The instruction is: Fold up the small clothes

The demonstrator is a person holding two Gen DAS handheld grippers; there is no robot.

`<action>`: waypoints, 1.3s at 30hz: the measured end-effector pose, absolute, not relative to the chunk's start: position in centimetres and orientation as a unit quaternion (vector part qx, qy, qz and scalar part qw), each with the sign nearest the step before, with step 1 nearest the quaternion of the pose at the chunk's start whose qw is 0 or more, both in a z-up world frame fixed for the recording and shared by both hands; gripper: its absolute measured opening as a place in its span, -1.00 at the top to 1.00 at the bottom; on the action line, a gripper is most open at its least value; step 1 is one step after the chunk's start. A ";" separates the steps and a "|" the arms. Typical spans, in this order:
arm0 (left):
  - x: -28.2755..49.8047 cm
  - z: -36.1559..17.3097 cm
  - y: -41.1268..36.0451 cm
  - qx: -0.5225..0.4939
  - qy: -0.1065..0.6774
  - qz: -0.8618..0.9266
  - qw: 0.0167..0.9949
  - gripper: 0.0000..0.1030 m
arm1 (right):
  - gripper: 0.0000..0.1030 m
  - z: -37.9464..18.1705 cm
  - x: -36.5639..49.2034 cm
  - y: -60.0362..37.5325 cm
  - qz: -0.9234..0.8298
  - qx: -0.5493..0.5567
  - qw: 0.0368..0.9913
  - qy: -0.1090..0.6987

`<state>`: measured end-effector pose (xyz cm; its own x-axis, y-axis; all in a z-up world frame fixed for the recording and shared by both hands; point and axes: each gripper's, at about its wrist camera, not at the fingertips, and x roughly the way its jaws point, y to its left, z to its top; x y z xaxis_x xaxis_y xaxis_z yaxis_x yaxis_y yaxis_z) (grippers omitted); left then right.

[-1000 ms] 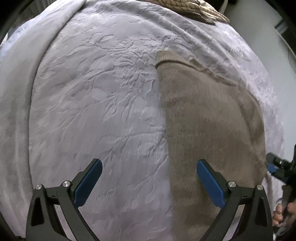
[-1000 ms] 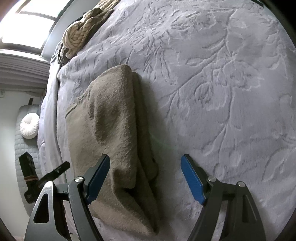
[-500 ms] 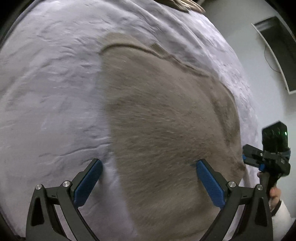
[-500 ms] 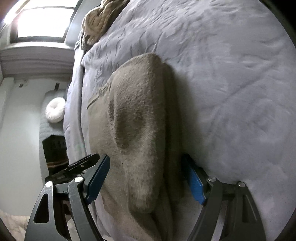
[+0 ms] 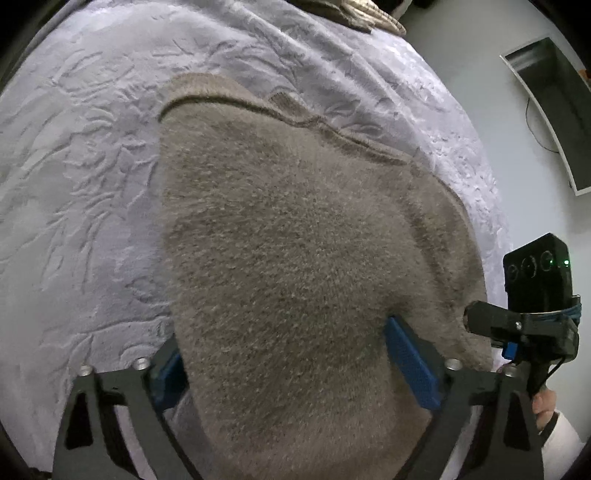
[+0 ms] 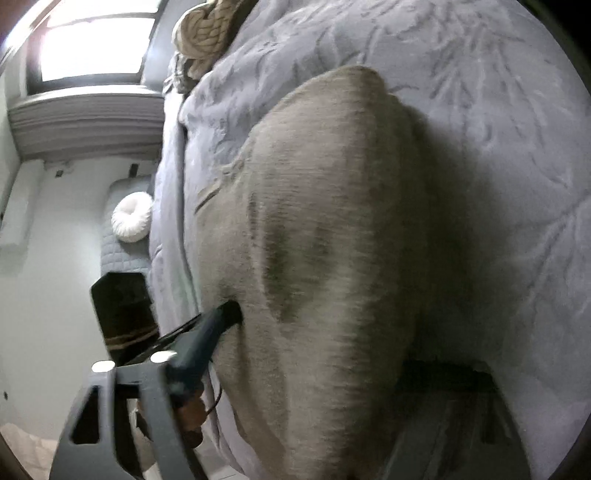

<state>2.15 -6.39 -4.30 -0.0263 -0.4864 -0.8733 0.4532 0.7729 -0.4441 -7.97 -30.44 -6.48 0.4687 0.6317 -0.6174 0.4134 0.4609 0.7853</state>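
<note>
A fuzzy beige knit garment (image 5: 288,258) lies on the pale lilac bedspread (image 5: 85,177), its ribbed edge toward the far end. My left gripper (image 5: 295,365) is low over its near end. The jaws stand wide, the garment bulges between the blue pads (image 5: 410,365), and they do not pinch it. In the right wrist view the same garment (image 6: 325,229) fills the middle. My right gripper (image 6: 321,398) straddles its near end; cloth hides the pads and the frame is blurred, so its state is unclear. The right gripper also shows in the left wrist view (image 5: 524,321).
A cream chunky knit item (image 6: 207,33) lies at the far end of the bed, also visible in the left wrist view (image 5: 354,14). The bed's left edge (image 6: 166,206) drops to a floor with a white round cushion (image 6: 131,218). A wall screen (image 5: 550,110) hangs at the right.
Both grippers have moved forward and down onto the garment's near end. The cloth now bulges between both pairs of fingers and covers the right gripper's pads.
</note>
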 end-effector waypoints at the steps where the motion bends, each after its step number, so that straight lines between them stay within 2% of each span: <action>1: 2.2 -4.1 -6.1 -0.015 0.629 -0.337 0.700 -0.59 | 0.25 -6.5 -8.1 -30.4 0.075 0.510 0.686 0.513; 2: 2.2 -3.8 -5.7 -0.017 0.626 -0.339 0.702 -0.53 | 0.31 -6.5 -8.3 -30.4 0.073 0.510 0.687 0.513; 4: 2.2 -3.3 -5.0 -0.022 0.623 -0.346 0.702 -0.25 | 0.34 -6.1 -8.6 -30.5 0.080 0.520 0.687 0.501; 7: 2.2 -2.4 -4.4 -0.029 0.620 -0.357 0.698 0.04 | 0.34 -5.2 -8.8 -30.1 0.094 0.542 0.684 0.478; 9: 2.3 -1.8 -4.0 -0.035 0.619 -0.363 0.696 0.09 | 0.35 -4.4 -8.9 -29.6 0.106 0.559 0.680 0.463; 17: 1.0 2.6 -0.8 -0.028 0.600 -0.384 0.701 0.09 | 0.34 -0.8 -9.6 -25.4 0.136 0.578 0.667 0.450; 23: -0.2 4.7 3.7 -0.028 0.609 -0.373 0.700 0.09 | 0.35 -1.0 -10.4 -20.1 0.157 0.594 0.640 0.462; 28: -2.6 4.1 8.9 -0.017 0.636 -0.341 0.692 0.09 | 0.34 -3.5 -10.6 -14.5 0.168 0.604 0.604 0.492; 32: -4.0 1.5 12.3 -0.016 0.667 -0.305 0.679 0.09 | 0.32 -5.5 -10.3 -11.4 0.153 0.578 0.596 0.536; 35: -4.3 0.1 14.5 -0.009 0.675 -0.278 0.683 0.09 | 0.27 -4.6 -9.9 -11.6 0.135 0.550 0.615 0.550; 39: -3.7 1.4 16.4 -0.020 0.660 -0.277 0.698 0.09 | 0.19 -2.3 -9.3 -12.8 0.096 0.488 0.653 0.571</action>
